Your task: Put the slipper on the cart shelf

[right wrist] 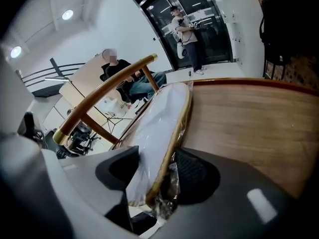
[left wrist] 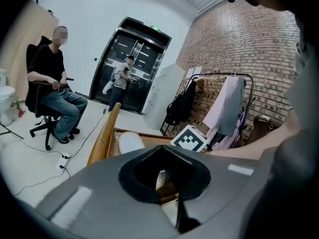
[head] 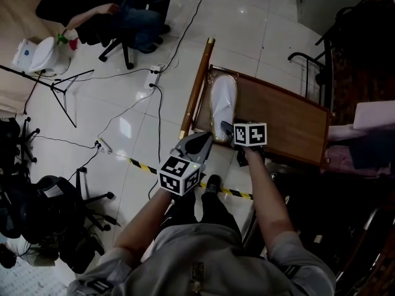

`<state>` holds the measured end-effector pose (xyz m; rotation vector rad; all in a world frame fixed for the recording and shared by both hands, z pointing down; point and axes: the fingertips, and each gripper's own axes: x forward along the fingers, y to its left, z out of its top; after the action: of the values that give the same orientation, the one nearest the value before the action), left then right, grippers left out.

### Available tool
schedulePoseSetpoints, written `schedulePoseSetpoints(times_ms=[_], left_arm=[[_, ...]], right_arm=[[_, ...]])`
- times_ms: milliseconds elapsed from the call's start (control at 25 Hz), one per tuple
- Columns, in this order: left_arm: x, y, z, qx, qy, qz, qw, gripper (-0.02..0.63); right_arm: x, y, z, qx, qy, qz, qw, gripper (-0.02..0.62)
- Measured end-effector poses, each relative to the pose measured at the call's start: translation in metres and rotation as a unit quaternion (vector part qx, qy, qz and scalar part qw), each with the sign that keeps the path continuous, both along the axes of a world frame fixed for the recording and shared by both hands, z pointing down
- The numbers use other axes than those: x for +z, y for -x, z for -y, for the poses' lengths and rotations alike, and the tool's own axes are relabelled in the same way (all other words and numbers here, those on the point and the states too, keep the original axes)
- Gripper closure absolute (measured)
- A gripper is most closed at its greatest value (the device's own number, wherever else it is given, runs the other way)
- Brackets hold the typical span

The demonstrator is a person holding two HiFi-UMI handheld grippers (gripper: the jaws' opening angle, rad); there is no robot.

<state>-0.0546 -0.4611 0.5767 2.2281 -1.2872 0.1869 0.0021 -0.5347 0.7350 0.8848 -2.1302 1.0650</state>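
Observation:
A white slipper (head: 222,100) in clear wrap lies along the left side of the wooden cart shelf (head: 284,119), close to the cart's wooden handle rail (head: 197,85). My right gripper (head: 228,129) is at the slipper's near end. In the right gripper view the slipper (right wrist: 159,128) runs between the wide-apart jaws of that gripper (right wrist: 157,176), whose pads stand beside its heel without squeezing it. My left gripper (head: 199,143) hovers just off the cart's near left corner; its jaws (left wrist: 162,152) meet with nothing in them. The slipper (left wrist: 130,142) shows beyond them.
A seated person (head: 117,11) on a wheeled chair is at the back left. Cables and a power strip (head: 154,76) cross the white floor, with striped tape (head: 148,167) near my feet. A tripod (head: 62,85) and office chairs (head: 62,208) stand left, a clothes rack (left wrist: 219,103) right.

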Motion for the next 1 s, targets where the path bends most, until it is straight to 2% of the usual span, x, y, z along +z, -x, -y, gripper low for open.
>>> schedulePoseSetpoints(times_ms=[80,160,360,600,1000], left_arm=[[-0.003,0.0,0.001,0.001,-0.002,-0.003,1.0,0.598],[-0.005,0.001,0.0,0.004,-0.003,-0.005,1.0,0.598],[-0.006,0.006,0.001,0.005,-0.004,-0.006,1.0,0.598],[-0.017,-0.001,0.005,0.025,-0.015,-0.011,0.9995,0.598],[-0.052,-0.044,0.005,0.072,-0.046,-0.014,0.9962,0.598]], right_arm=[[-0.002,0.003,0.001,0.004,0.008,0.01,1.0,0.391],[-0.007,0.003,0.003,0.018,0.008,0.024,1.0,0.451],[-0.032,0.003,0.004,0.038,-0.027,0.05,0.998,0.518],[-0.066,-0.015,0.0,0.062,-0.063,0.054,0.995,0.538],[-0.155,-0.089,-0.019,0.127,-0.146,0.075,0.978,0.54]])
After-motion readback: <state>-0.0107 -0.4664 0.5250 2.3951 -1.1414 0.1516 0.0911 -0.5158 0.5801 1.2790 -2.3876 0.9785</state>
